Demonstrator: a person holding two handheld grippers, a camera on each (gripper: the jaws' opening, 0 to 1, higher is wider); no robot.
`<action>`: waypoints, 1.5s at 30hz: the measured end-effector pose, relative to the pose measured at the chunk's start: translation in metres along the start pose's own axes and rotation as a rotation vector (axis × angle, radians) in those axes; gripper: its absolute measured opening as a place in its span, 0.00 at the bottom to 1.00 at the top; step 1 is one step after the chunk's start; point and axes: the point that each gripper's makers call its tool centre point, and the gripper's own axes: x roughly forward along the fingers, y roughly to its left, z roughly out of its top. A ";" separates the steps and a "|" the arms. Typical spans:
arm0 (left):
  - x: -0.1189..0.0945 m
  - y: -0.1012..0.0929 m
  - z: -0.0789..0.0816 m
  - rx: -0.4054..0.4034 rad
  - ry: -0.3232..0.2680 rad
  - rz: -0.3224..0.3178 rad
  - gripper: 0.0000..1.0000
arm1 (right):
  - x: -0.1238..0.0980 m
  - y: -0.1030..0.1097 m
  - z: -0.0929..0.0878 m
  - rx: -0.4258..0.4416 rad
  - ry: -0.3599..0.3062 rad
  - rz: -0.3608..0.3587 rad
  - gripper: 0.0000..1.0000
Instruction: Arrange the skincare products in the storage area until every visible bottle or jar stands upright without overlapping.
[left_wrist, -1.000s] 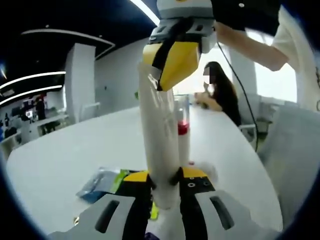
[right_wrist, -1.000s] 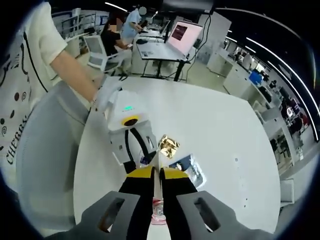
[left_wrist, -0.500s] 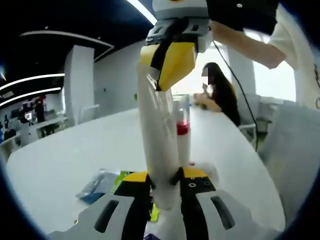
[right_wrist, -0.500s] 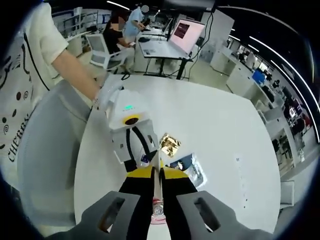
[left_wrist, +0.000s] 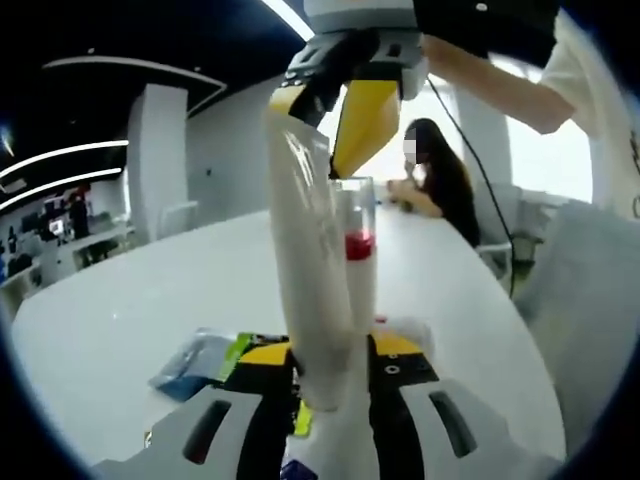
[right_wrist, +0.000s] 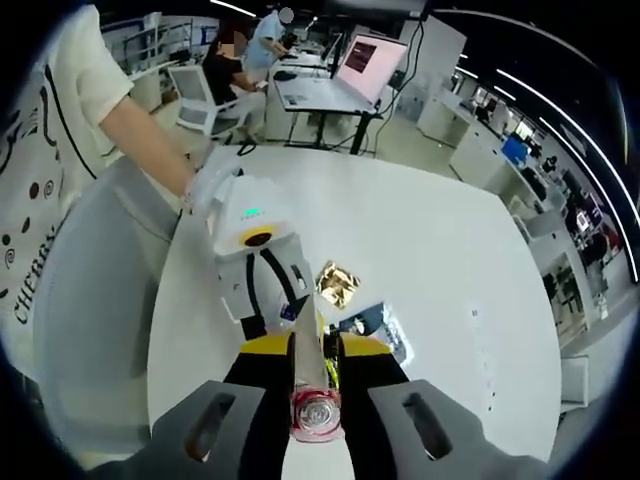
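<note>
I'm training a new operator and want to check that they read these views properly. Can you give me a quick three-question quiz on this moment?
1. True or false: the left gripper holds nothing.
2. In the right gripper view, what lies on the white table just beyond the grippers? A) a mug B) a gold packet C) scissors
3. Fill in: the jaws of the right gripper stand ___ on either side of the top end of the white tube.

Key: 1. False, it is shut on the white tube. 2. B. 3. apart.
</note>
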 end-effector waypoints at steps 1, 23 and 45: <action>-0.001 0.000 0.000 0.001 0.003 0.003 0.28 | 0.000 -0.001 0.000 0.003 -0.001 -0.006 0.21; -0.054 0.017 0.005 -0.016 0.128 0.161 0.53 | -0.005 -0.004 -0.021 0.144 -0.055 -0.133 0.68; -0.119 0.025 0.011 -0.106 0.197 0.277 0.77 | -0.023 0.011 -0.052 0.323 -0.091 -0.207 0.99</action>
